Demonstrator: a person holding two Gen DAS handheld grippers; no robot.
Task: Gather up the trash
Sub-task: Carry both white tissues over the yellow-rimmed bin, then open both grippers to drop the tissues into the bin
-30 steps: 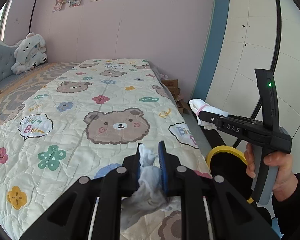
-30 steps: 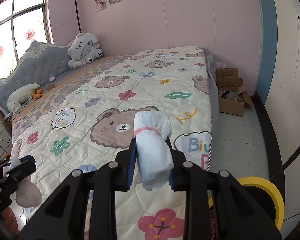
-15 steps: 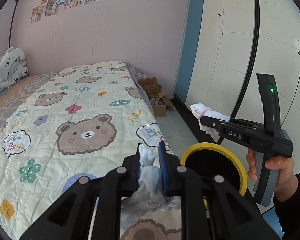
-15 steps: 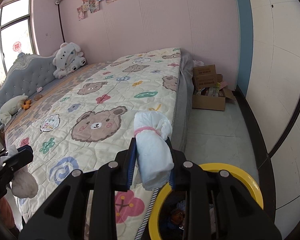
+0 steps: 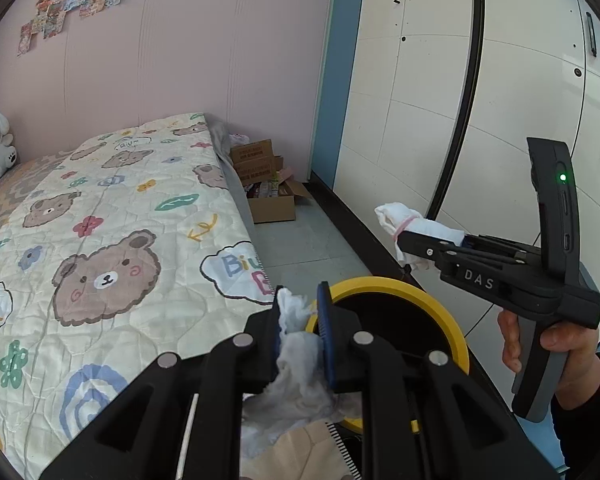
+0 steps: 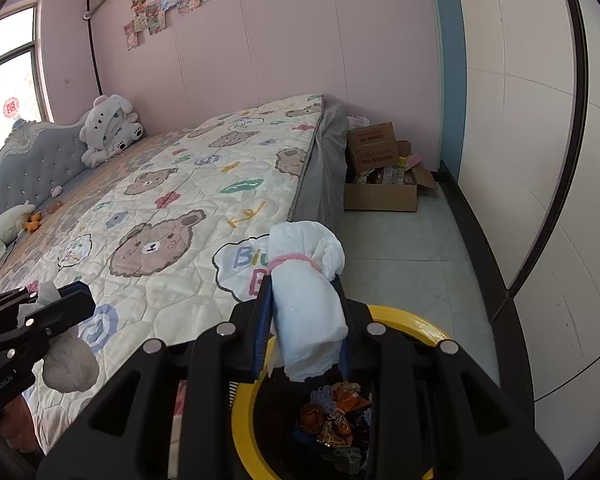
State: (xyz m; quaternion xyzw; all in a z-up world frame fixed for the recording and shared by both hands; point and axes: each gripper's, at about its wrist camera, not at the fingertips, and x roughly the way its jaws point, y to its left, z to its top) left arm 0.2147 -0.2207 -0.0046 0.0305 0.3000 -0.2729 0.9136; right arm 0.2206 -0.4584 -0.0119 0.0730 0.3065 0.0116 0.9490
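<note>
Two tools (image 5: 298, 320) (image 6: 304, 312) gripping | bin (image 6: 416, 326) rim half hidden | contents unclear

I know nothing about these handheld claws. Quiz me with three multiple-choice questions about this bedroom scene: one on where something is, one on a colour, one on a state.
1. Where is the black bin with the yellow rim?
A. on the bed
B. on the floor beside the bed
C. by the window

2. What colour is the band around the rolled white bundle?
A. pink
B. green
C. black

3. The left claw is:
A. empty and open
B. shut on a crumpled white tissue
C. resting on the quilt

Answers: 1 B, the bin stands at the bed's edge; 2 A, a pink band circles the bundle; 3 B, the pads pinch the tissue.
</note>
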